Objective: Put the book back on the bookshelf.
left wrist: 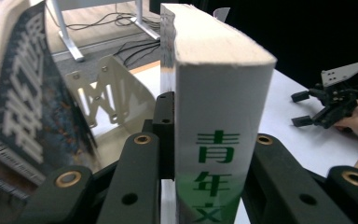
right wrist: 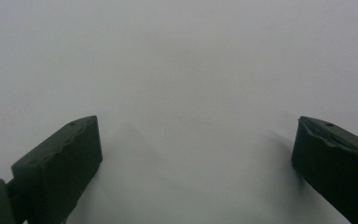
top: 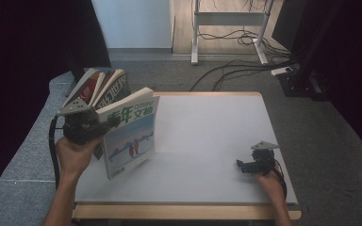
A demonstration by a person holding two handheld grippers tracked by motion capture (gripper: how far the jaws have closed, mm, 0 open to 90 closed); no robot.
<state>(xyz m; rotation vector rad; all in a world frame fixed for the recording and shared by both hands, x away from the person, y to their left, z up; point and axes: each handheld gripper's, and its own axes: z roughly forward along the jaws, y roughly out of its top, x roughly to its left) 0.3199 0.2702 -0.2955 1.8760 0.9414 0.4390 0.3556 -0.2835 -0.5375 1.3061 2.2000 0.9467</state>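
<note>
Left claw [top: 104, 126] is clamped on the spine of the thick, floppy paperback magazine [top: 131, 134], held upright over the desk's [top: 207, 141] left edge; probably heavyish and slick-covered, so gripping at the spine suits it.

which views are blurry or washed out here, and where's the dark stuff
High view: sharp enough, but both side edges fall into near-black; the table is evenly lit. Left gripper view: the clamped magazine reads clearly, while the dark book at the left is smeared soft. Right gripper view: flat grey haze of tabletop, faint soft shadows beside the open jaws of the right gripper.
</note>
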